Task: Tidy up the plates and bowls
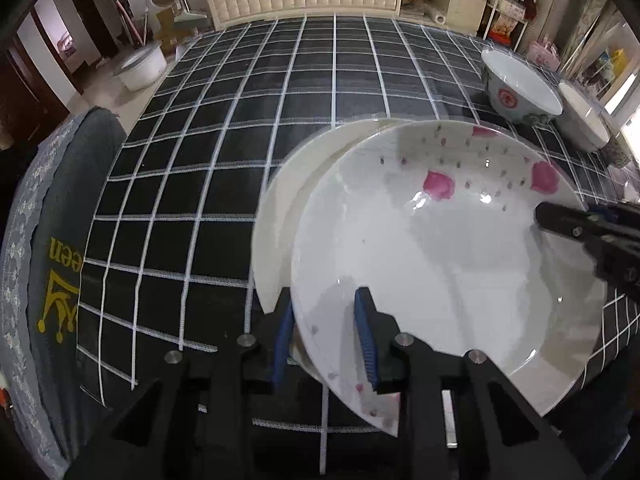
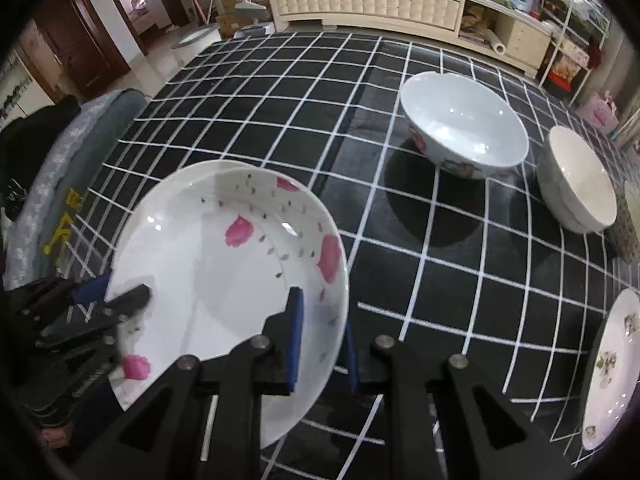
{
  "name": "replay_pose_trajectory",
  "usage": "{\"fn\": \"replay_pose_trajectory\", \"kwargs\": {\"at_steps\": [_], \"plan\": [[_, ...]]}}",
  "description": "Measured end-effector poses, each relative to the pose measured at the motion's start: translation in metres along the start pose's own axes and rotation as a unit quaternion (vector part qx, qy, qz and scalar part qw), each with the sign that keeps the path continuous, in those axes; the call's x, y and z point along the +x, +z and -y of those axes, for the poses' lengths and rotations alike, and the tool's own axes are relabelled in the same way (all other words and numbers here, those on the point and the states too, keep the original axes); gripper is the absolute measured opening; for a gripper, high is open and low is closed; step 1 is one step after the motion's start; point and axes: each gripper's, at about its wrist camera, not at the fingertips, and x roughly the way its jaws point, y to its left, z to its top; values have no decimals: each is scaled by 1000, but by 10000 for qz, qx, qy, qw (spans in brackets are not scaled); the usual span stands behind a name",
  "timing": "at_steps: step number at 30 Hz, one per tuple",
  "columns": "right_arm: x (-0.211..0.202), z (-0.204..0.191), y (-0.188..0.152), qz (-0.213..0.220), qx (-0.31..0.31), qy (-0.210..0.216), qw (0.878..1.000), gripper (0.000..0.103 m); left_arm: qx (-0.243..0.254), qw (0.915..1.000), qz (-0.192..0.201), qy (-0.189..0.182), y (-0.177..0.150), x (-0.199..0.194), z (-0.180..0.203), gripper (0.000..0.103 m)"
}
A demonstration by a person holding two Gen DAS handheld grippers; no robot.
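Observation:
A white plate with pink flowers [image 1: 440,248] [image 2: 224,264] is held over the black checked tablecloth [image 1: 224,160] by both grippers at opposite rims. My left gripper [image 1: 326,336] is shut on its near-left rim, one blue pad under the rim and one inside. My right gripper [image 2: 322,344] is shut on the right rim in the same way. Each wrist view also shows the other gripper [image 1: 576,232] [image 2: 104,308] across the plate. A plain white plate [image 1: 280,216] lies underneath, shifted left. I cannot tell whether the two plates touch.
A pale bowl with a red flower mark [image 1: 520,88] [image 2: 464,132] and a white bowl [image 1: 580,120] [image 2: 576,180] stand at the far right. A plate with a green pattern [image 2: 612,368] lies at the right edge. A padded chair back [image 1: 60,264] borders the table's left side.

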Motion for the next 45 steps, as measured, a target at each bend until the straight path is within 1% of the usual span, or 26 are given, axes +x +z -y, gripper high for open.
{"fn": "replay_pose_trajectory", "kwargs": {"at_steps": [5,10,13,17,23,27,32,36,40,41,44,45], "plan": [[5,0,5,-14,19,28,10000,22,-90,9999,25,-129,5,-2,-8,25],[8,1,11,-126,17,97,9999,22,-158,9997,-2,-169,9,0,-12,25],[6,5,10,-155,79,248,9995,22,-194,9997,-48,-132,11,-1,-12,25],[3,3,2,-177,116,355,9991,22,-127,9997,144,132,9,-18,-10,26],[-14,2,-4,-78,147,430,9989,23,17,9995,294,78,10,-37,-2,26],[-31,5,-9,74,111,357,9993,33,107,9993,362,65,9,-46,7,27],[-55,20,-18,247,216,256,9991,34,181,9989,417,-81,6,-54,24,27],[-75,37,-29,386,358,159,9985,34,359,9977,549,-189,4,-69,48,27],[-97,52,-42,548,444,13,9975,34,562,9962,634,-223,3,-79,71,27],[-100,56,-43,570,470,-16,9973,36,598,9958,646,-233,3,-81,76,27],[-113,71,-52,668,587,-117,9960,47,699,9948,679,-313,3,-86,95,27],[-117,77,-56,701,628,-155,9954,48,736,9942,701,-341,2,-89,102,27]]}}
